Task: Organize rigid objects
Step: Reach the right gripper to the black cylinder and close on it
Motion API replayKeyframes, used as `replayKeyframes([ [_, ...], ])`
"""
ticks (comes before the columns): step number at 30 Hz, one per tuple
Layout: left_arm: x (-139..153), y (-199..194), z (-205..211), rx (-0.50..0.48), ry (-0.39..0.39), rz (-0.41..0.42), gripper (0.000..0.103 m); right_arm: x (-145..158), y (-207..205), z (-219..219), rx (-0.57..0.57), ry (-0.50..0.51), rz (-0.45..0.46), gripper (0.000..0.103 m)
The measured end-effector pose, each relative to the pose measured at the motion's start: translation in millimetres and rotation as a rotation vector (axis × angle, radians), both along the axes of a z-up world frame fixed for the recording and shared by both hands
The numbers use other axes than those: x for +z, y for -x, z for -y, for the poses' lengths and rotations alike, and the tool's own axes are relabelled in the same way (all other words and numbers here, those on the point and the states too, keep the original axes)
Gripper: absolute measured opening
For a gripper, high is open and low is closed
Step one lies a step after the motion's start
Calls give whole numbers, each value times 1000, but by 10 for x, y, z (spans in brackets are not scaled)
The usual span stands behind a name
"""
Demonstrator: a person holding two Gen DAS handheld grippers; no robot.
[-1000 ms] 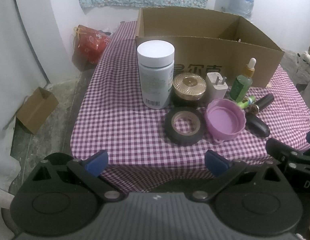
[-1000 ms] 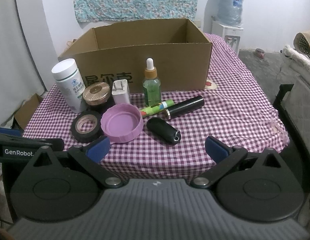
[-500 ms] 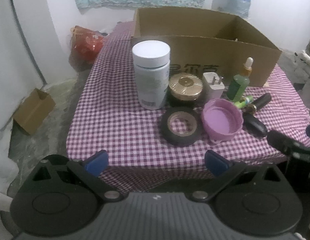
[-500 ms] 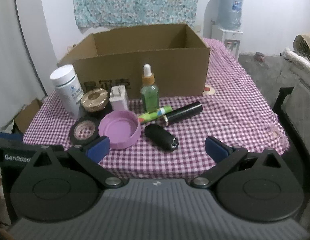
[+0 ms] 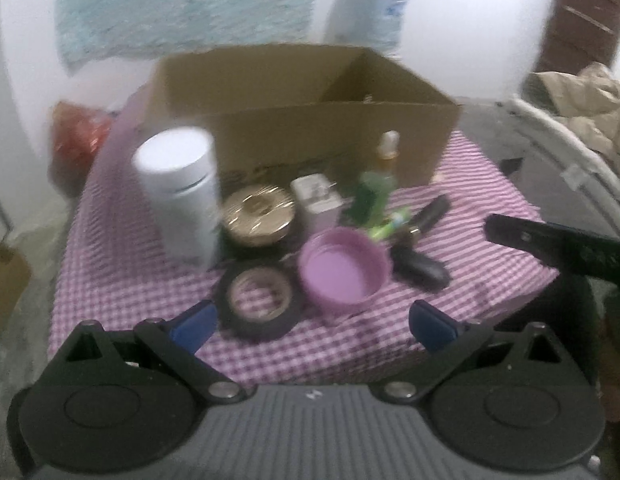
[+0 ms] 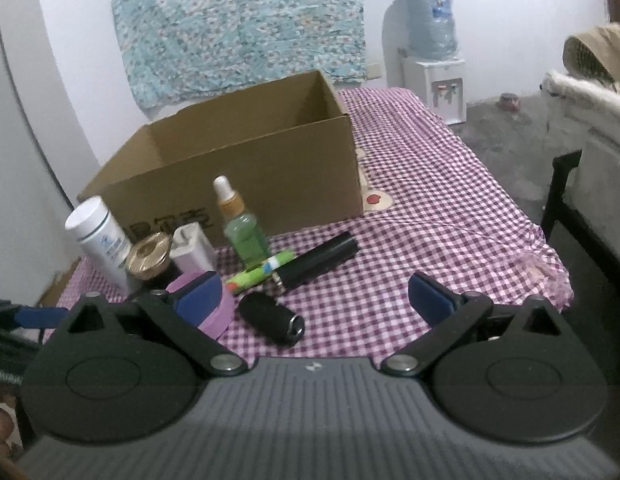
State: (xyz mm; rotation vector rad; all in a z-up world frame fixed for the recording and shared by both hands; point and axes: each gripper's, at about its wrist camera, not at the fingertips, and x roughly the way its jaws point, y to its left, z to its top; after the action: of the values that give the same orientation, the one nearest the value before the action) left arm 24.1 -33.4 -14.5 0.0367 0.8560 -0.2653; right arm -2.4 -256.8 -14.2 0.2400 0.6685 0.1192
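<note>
Several small objects stand in front of an open cardboard box [image 5: 302, 92] on a checked tablecloth: a white bottle [image 5: 180, 196], a gold-lidded jar [image 5: 258, 214], a white charger [image 5: 316, 200], a green dropper bottle [image 5: 376, 184], a black tape roll [image 5: 260, 298], a purple lid [image 5: 342, 270], a green tube [image 6: 260, 272], a black tube [image 6: 316, 262] and a short black cylinder [image 6: 270, 318]. My left gripper [image 5: 312, 322] is open and empty near the table's front edge. My right gripper [image 6: 314, 296] is open and empty, just in front of the objects. The box [image 6: 246, 164] looks empty.
The tablecloth [image 6: 430, 208] stretches bare to the right of the box. A water dispenser [image 6: 430, 52] stands behind the table. A red bag [image 5: 76, 136] and a small carton [image 5: 4, 280] are on the floor at left. The right gripper's arm [image 5: 558, 248] shows at right.
Both grippers have swung rightward and closer to the table; the left wrist view is now blurred by motion. The objects have not moved. Both stay open.
</note>
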Motion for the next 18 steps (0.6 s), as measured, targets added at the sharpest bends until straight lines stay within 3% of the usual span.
replayKeyframes([
  [4,80,-84,197,-96,-6,55,95,-52,-178,114,-9,-44,-22,85],
  [9,104,-248,540,-208,-48,102,84,-162,-478,150,-18,-62,-71,62],
  [12,63,-349,733,-260,-68,89,71,-246,-685,176,-33,-73,-110,52],
  [18,-77,-522,981,-318,-73,26,48,-424,-1007,138,-54,-71,-155,44],
])
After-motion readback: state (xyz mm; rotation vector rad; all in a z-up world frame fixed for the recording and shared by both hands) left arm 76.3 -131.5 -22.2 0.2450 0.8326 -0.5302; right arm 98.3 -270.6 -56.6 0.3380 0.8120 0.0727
